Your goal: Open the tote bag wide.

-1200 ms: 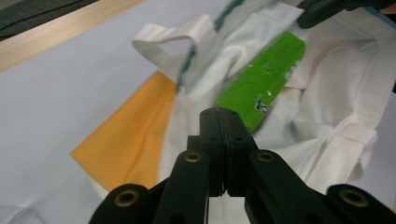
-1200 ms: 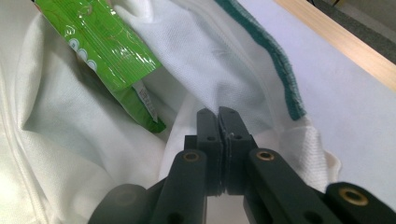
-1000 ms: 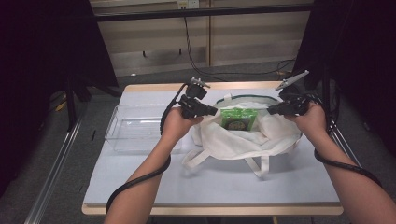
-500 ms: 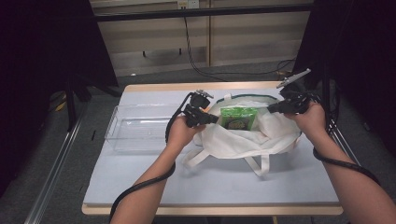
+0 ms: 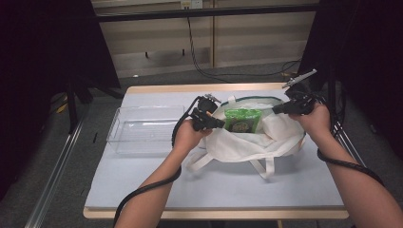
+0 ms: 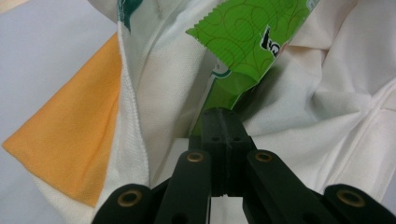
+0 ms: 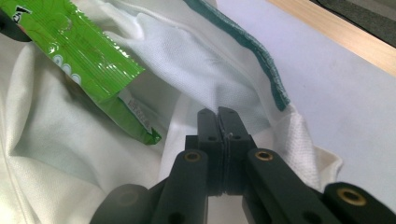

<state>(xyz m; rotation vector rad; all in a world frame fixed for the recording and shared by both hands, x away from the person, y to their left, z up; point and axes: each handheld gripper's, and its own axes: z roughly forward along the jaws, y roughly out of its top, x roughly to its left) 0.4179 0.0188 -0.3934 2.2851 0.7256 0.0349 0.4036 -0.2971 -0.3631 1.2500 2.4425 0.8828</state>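
Bin (image 5: 145, 128) (clear) left of bag (image 5: 247, 142), apart

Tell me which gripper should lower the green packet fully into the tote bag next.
Left. The left gripper appears shut on the green packet, already above the open bag. The right gripper pinches the bag's rim at the far side, holding the mouth open, so it should probably stay.
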